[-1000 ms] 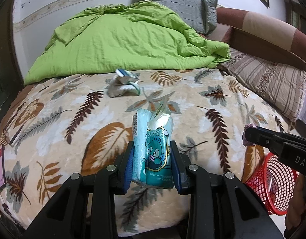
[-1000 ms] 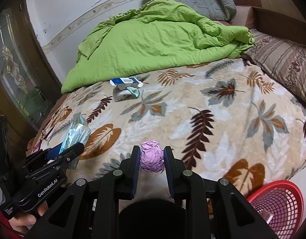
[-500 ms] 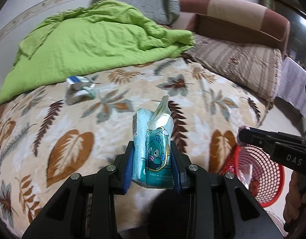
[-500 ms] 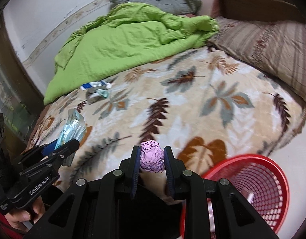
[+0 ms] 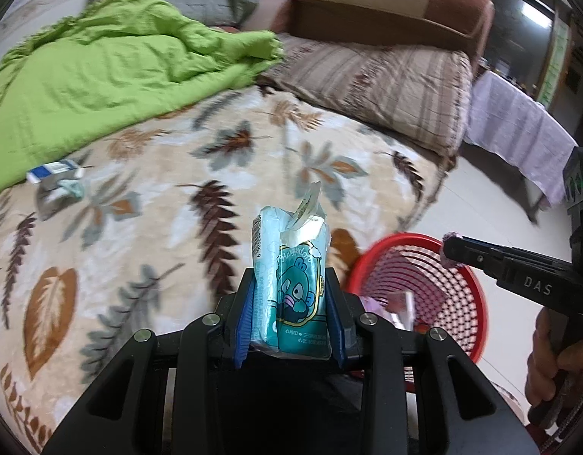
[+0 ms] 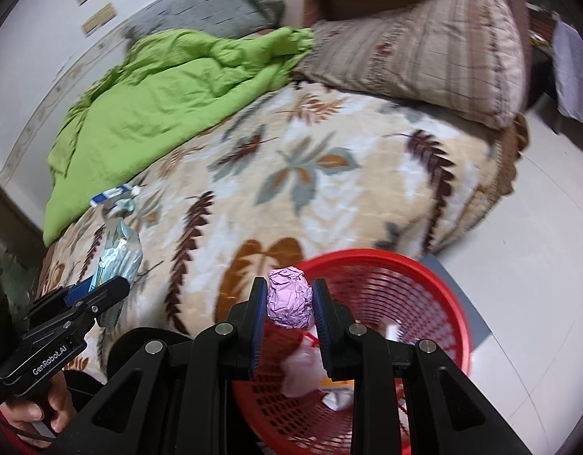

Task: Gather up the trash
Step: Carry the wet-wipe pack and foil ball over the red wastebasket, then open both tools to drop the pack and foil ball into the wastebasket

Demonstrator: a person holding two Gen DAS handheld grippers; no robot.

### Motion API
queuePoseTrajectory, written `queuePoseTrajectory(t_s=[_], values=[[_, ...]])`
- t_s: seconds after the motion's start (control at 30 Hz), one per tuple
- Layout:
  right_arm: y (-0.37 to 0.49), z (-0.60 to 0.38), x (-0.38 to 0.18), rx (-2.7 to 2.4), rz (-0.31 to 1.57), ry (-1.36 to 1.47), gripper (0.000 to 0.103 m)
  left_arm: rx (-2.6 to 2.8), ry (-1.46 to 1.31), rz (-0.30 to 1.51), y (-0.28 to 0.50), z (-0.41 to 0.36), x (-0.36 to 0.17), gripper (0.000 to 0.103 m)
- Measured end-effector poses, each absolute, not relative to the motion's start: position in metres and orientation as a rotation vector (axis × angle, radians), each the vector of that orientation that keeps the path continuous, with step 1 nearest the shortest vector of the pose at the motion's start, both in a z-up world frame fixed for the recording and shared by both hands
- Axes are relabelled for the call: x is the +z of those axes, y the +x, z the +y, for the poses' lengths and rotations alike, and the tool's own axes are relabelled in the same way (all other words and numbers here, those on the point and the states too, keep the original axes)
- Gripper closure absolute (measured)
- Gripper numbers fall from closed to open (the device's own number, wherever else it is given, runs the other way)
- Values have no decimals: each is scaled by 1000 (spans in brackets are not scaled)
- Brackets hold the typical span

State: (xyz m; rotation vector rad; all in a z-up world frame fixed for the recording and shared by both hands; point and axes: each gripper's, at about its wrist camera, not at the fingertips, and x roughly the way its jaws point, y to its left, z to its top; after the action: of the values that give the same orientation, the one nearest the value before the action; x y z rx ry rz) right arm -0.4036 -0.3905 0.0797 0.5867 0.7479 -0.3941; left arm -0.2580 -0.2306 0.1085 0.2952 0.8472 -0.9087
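- The purple wad (image 6: 289, 297), a crumpled ball of foil or paper, sits clamped between the fingers of the right gripper (image 6: 287, 311), hanging above the near rim of the red basket (image 6: 435, 284).
- It looks very light and already crushed; squeezing harder would only dent it, and I judge it will fall straight once let go.
- The teal pack (image 5: 291, 295), a soft film tissue packet with a cartoon face and a torn flap on top, is gripped at its lower half by the left gripper (image 5: 289, 326), over the bed's edge and just left of the basket.
- The film looks slick and limp; holding it low across its full width, as now, seems the safe place, since the flap would tear or slip.
- More trash, a blue-and-white box (image 5: 52, 170) beside a crumpled wrapper (image 5: 62, 195), lies on the leaf blanket (image 5: 159, 189) near the green quilt (image 5: 102, 68), well apart from both grippers.
- The right view looks down into the basket and shows white scraps already in it; the left view shows little beyond its mesh wall.
- The left view shows the pack's printed face and the right gripper side-on, with only the wad's edge; the right view shows only the pack's crinkled top.
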Motion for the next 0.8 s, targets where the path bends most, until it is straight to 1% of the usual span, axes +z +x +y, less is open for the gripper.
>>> queuePoseTrajectory(t_s=[0.33, 0.8], values=[[-428, -406, 68, -448, 752, 642, 76, -977, 430, 858, -289, -274, 93, 71], [-451, -417, 54, -481, 762, 678, 76, -1022, 497, 864, -307, -301, 84, 71]])
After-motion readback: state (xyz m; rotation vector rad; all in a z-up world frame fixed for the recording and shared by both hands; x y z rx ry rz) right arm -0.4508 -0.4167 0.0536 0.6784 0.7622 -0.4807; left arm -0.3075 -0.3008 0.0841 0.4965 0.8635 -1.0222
